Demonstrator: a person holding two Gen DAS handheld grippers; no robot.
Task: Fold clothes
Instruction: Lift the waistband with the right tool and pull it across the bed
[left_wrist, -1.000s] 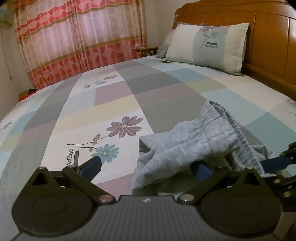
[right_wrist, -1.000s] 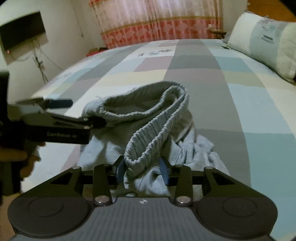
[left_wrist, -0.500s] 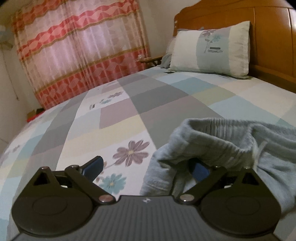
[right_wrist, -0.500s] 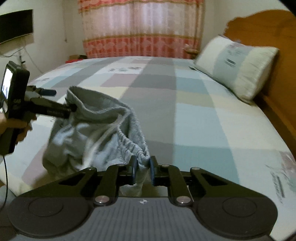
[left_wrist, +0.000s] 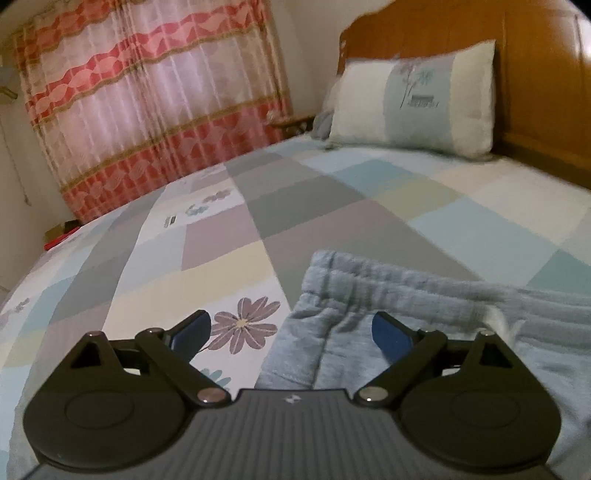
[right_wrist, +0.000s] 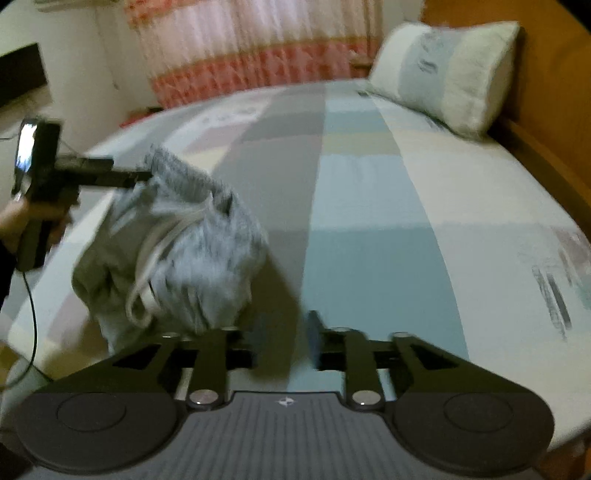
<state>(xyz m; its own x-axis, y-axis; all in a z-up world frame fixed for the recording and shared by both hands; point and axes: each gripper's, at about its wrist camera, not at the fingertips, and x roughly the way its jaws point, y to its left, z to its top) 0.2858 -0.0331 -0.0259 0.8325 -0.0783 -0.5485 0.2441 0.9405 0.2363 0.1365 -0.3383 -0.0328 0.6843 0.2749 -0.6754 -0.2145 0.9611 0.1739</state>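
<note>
Dangling bunched grey shorts (right_wrist: 173, 258) over the bed (right_wrist: 369, 206): left tongs (left_wrist: 291, 332) spread wide, right tongs (right_wrist: 284, 332) released, empty; waistband best regripped at both corners.

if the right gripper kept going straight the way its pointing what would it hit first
Probably nothing but the bedsheet. The right gripper is open, with only the sheet showing between its fingers. The grey shorts hang off to the left of that line. The picture is blurred, so depth is uncertain.
</note>
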